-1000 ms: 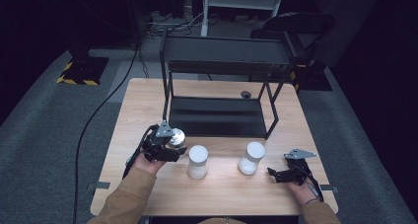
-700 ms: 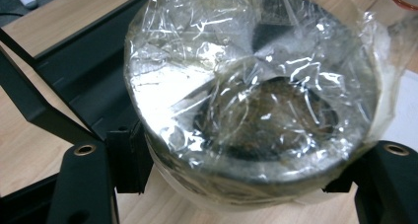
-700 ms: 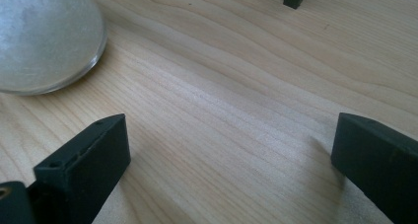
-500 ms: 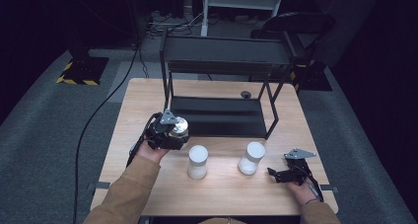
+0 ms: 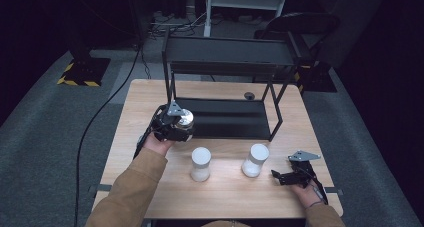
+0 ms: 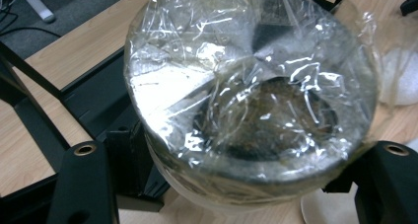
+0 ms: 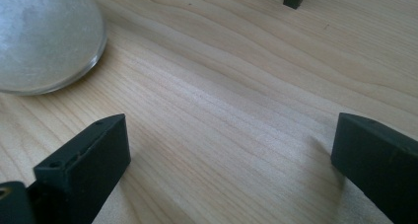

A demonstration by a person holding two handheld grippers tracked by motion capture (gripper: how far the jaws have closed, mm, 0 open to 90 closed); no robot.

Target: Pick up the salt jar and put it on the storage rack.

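dark room, grey carpet [image 5: 45, 137], wooden table [image 5: 150, 94], black chair [image 5: 300, 24].

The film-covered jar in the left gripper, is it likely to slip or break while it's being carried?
The jar looks like glass, so probably fragile. Its crinkled plastic film could make the grip slippery. The left gripper is shut on its sides, seemingly steady.

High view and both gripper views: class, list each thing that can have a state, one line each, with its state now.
Left gripper: shut on the film-covered jar, held near the shelf's front left corner.
Film-covered jar: gripped, mouth sealed with crinkled clear film.
Right gripper: open, nothing between its fingers, low over the table.
Left white jar: upright on the table, free.
Right white jar: upright, free.
Black shelf: lower tier bare.
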